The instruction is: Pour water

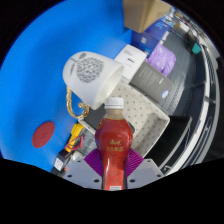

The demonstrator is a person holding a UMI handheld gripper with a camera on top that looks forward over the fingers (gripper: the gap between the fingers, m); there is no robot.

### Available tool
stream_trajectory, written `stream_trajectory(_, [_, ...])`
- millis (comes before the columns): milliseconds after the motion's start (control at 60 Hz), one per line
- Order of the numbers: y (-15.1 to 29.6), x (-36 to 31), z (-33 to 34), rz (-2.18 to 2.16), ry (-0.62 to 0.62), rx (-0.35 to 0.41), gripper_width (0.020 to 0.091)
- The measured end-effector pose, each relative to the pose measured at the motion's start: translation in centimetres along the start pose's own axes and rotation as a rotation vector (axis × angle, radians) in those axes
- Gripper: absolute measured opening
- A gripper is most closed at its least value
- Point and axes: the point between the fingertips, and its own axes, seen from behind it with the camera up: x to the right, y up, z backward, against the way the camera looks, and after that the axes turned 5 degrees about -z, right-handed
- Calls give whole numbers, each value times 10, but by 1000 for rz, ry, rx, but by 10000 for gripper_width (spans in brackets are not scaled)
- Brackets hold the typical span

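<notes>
From left to right, we count one red disc point(42, 134) on the blue table point(40, 70), one white cup point(86, 76) tipped over a pale tray point(140, 115), and one red bottle point(114, 145) with a white cap. Our gripper point(116, 168) clamps that bottle between both purple pads point(95, 162). Open blue surface lies leftward; clutter crowds the right.

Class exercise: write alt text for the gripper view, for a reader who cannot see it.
A gripper holds a red bottle with a white cap upright between its purple pads. Just beyond it, a white cup with a gold handle lies on a pale mat over a blue table.
</notes>
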Motion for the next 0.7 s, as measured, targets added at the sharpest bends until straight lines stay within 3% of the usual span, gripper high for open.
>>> stream_trajectory(350, [2, 11, 5, -81, -51, 20, 245])
stream_trajectory(533, [-22, 23, 9, -526, -30, 15, 247])
stream_trajectory(700, [-31, 17, 7, -1192, 53, 19, 261])
